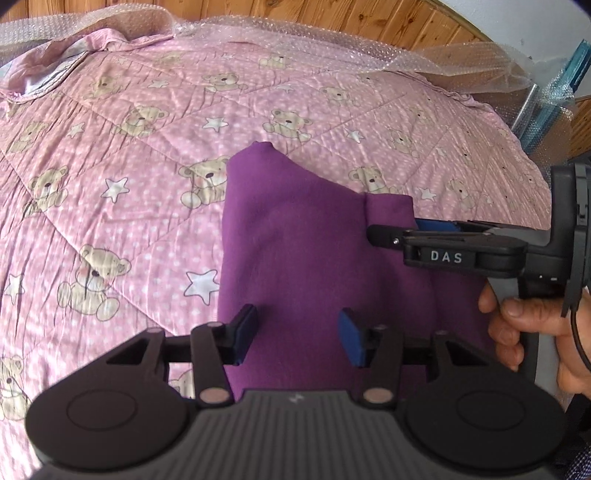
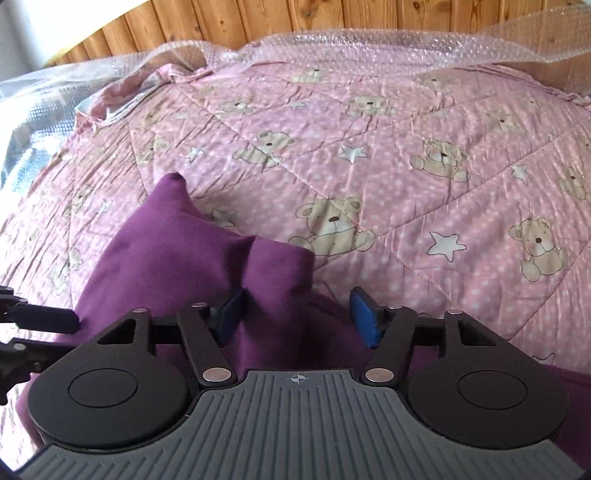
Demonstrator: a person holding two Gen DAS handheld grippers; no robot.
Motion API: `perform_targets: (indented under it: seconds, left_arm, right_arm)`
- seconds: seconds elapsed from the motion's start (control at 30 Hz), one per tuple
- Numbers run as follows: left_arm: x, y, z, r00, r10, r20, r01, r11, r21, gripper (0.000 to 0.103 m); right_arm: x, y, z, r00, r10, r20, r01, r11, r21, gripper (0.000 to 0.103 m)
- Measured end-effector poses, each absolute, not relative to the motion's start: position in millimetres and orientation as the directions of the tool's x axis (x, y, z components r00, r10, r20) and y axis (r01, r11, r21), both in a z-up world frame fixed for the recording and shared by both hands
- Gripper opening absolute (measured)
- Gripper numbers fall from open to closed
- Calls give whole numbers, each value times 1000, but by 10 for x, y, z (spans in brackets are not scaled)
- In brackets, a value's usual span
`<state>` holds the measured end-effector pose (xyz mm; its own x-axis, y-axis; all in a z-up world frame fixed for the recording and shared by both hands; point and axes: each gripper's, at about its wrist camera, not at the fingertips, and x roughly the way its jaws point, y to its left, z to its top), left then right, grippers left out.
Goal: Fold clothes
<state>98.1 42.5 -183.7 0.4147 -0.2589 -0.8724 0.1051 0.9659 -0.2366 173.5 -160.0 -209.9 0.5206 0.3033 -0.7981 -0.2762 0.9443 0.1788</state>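
Garment: a purple garment (image 1: 295,236) lies on the near part of a bed, folded into a thick layered shape; one corner rises to a peak at its far end; a smaller folded flap (image 2: 280,266) sits at its right side, as the right wrist view shows; the cloth is smooth, with few creases
Left gripper: the left gripper (image 1: 297,336) hovers over the near end of the garment; its fingers stand wide apart with purple cloth seen between them; nothing is gripped; whether the pads (image 1: 349,338) touch the cloth I cannot tell
Right gripper: the right gripper (image 2: 301,317) is spread wide, nothing pinched; the flap lies between its fingers, and the left pad (image 2: 231,314) is against the cloth; from the left wrist view it comes in sideways from the right (image 1: 391,234), held by a hand (image 1: 524,325)
Bedding: a pink quilt (image 1: 129,155) printed with teddy bears and white stars lies under the garment
Surroundings: bubble wrap (image 2: 406,40) lies along the quilt's far edge; a wooden plank wall (image 2: 295,14) stands behind
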Motion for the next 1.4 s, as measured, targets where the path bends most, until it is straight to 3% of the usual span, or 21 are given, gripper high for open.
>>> perform_targets:
  seconds: [0.17,0.27,0.37,0.47,0.7,0.8,0.93,1.13,1.23,1.27,1.37,1.4]
  left_arm:
    - [923,361,-1750,432,-226,-873,55,973,-224,50]
    - [861,295,-1739,434,-212,-876,30,975,-221,50]
    - [796,224,-1819,419,-192,-887,5,978,-209,50]
    - [742,147,-1903,424,-155,-893,1,985,-170,50]
    - [688,220,-1784,457,-147,-877,-51,980,-191,50]
    - [774,430,-1758,465,-170,-869,-94,966,-240,56]
    - [1004,767,-1868,455,-205,-867,-151,941,-302,54]
    - [1366,916,-2183,401,-458,-793,-69,848,-525,53]
    - [1372,939,-2197,403,-478,-781,-51,840,-540,52]
    - [1374,947,-2202,403,-484,-777,-45,837,-545,51]
    - [1380,970,-2216,404,-504,-764,-27,828,-560,49]
    - [1383,977,-2221,404,-510,-759,-21,825,-565,42]
  right_arm:
    - [1485,-1683,-1809,602,351,-717,-321,929,185,54]
    - [1212,-1709,-1671,599,435,-672,-399,890,221,54]
    - [1067,-1691,-1771,540,488,-686,-477,849,229,51]
    - [1090,-1682,-2091,465,439,-769,-520,838,164,52]
    - [1116,-1773,-2094,437,463,-771,-553,814,175,51]
    - [1040,-1801,-1929,468,439,-767,-508,844,173,51]
    - [882,-1793,-1778,489,448,-748,-463,860,213,54]
    - [724,-1747,-1845,497,381,-780,-382,903,197,56]
    - [699,-2164,-1800,542,354,-762,-216,935,280,58]
    - [694,-2371,-1771,566,338,-752,-137,938,318,62]
    - [576,-3187,-1688,640,202,-741,125,925,360,69]
    - [523,-3472,-1703,639,139,-756,208,916,344,69]
